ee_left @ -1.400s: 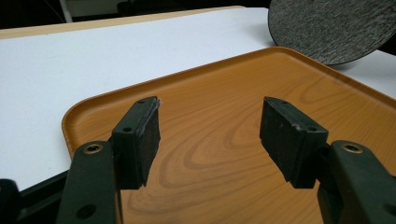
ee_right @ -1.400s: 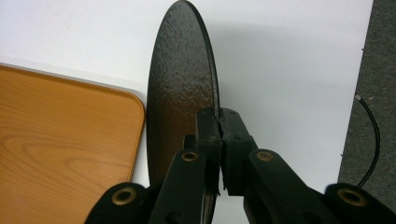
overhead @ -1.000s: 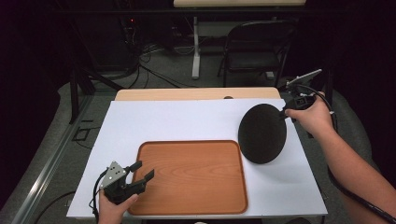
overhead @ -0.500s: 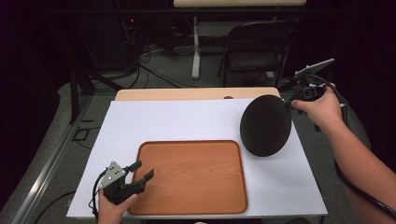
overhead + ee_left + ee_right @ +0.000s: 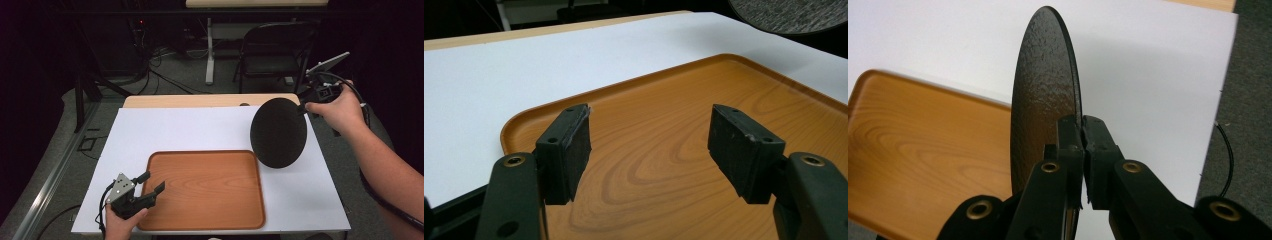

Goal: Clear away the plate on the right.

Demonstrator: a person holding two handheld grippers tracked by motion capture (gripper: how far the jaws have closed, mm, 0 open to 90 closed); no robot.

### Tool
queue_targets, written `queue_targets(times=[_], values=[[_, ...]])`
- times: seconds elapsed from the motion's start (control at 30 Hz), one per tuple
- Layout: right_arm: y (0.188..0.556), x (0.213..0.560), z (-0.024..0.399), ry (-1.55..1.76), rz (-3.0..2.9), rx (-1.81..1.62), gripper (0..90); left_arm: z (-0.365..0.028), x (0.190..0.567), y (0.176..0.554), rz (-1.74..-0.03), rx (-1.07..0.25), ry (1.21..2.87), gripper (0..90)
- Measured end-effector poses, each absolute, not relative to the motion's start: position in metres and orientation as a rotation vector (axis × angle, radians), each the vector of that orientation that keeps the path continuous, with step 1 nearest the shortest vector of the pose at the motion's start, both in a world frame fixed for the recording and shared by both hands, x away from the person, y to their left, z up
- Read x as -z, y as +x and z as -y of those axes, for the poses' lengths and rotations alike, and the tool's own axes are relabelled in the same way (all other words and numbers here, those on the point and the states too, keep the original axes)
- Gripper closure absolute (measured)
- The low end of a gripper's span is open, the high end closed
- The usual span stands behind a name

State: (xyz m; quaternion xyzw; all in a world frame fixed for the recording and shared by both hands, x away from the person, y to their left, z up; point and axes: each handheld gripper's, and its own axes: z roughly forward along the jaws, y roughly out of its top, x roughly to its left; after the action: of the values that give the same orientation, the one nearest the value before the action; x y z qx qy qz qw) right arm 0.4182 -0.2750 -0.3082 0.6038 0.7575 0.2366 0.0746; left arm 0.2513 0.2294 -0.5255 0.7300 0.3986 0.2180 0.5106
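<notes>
Seen from above: right gripper [image 5: 303,106] clamped tight on the rim of a black round plate [image 5: 278,132], held on edge and clear of the white table [image 5: 200,127], just beyond the far right corner of the wooden tray [image 5: 205,187]. Pictured along its own jaws, pinched together on the plate's thin edge [image 5: 1075,90]. Left gripper [image 5: 152,183] poised over the tray's near left corner, jaws spread wide, nothing between the pads [image 5: 569,150].
</notes>
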Motion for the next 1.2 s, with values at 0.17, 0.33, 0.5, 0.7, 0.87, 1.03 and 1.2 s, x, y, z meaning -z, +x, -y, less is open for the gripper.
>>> queue_targets(times=[0.17, 0.33, 0.5, 0.7, 0.87, 1.03, 1.2], values=[[0.413, 0.310, 0.252, 1.753, -2.347, -0.709, 87.5, -0.229, 0.525, 0.251, -0.953, -0.547, 1.756, 31.6], [0.407, 0.317, 0.223, 1.675, -2.432, -0.697, 87.6, -0.228, 0.525, 0.250, -0.951, -0.556, 1.761, 31.6], [0.401, 0.325, 0.195, 1.617, -2.513, -0.696, 87.5, -0.228, 0.525, 0.250, -0.944, -0.555, 1.762, 31.6], [0.396, 0.335, 0.167, 1.577, -2.595, -0.770, 87.4, -0.229, 0.525, 0.250, -0.946, -0.557, 1.764, 31.6], [0.393, 0.340, 0.148, 1.563, -2.655, -0.851, 87.1, -0.229, 0.524, 0.250, -0.944, -0.555, 1.763, 31.7], [0.390, 0.352, 0.133, 1.557, -2.714, -0.932, 86.8, -0.229, 0.524, 0.250, -0.943, -0.555, 1.763, 31.7], [0.386, 0.370, 0.120, 1.587, -2.768, -0.985, 86.9, -0.230, 0.524, 0.249, -0.938, -0.553, 1.759, 31.7]])
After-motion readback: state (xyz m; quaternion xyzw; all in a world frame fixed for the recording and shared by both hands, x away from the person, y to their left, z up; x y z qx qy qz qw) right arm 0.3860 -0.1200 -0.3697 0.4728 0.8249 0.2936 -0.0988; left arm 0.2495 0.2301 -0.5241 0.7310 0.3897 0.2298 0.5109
